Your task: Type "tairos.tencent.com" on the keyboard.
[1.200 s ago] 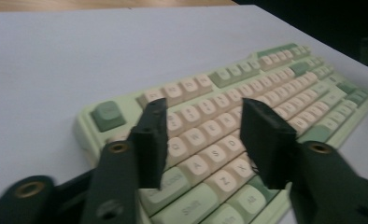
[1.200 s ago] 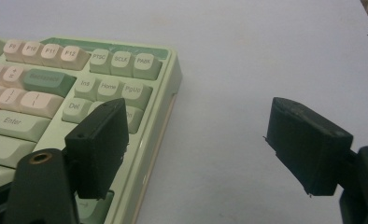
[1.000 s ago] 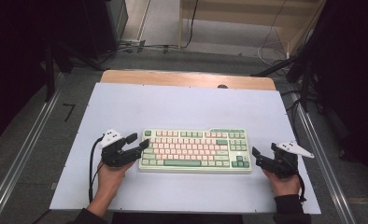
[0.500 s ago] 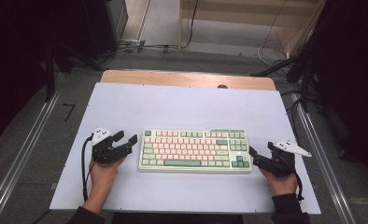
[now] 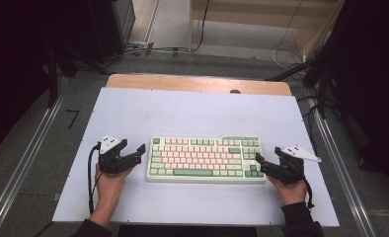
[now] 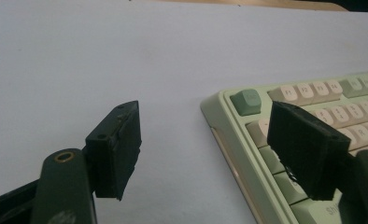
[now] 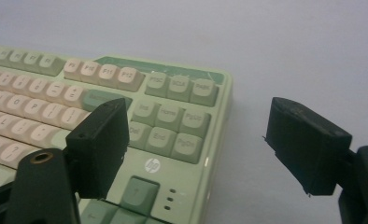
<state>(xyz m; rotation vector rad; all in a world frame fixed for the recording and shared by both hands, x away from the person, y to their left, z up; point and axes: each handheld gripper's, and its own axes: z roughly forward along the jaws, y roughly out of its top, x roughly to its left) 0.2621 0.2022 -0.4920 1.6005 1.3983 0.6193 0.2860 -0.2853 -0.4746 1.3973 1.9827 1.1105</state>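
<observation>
Green-and-pink keyboard [image 5: 206,159] | long axis left-right, keys up | left tongs [image 5: 136,152] just widened, empty | right tongs [image 5: 259,165] agape

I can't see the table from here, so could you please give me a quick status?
Left gripper open, right gripper open, nothing held. Keyboard flat between them. Nothing in the way.

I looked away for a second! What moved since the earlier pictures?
The left tongs backed away from the left end of the keyboard and have just been opening, with nothing between them. The keyboard, the right tongs at its right end and the table stayed put.
</observation>
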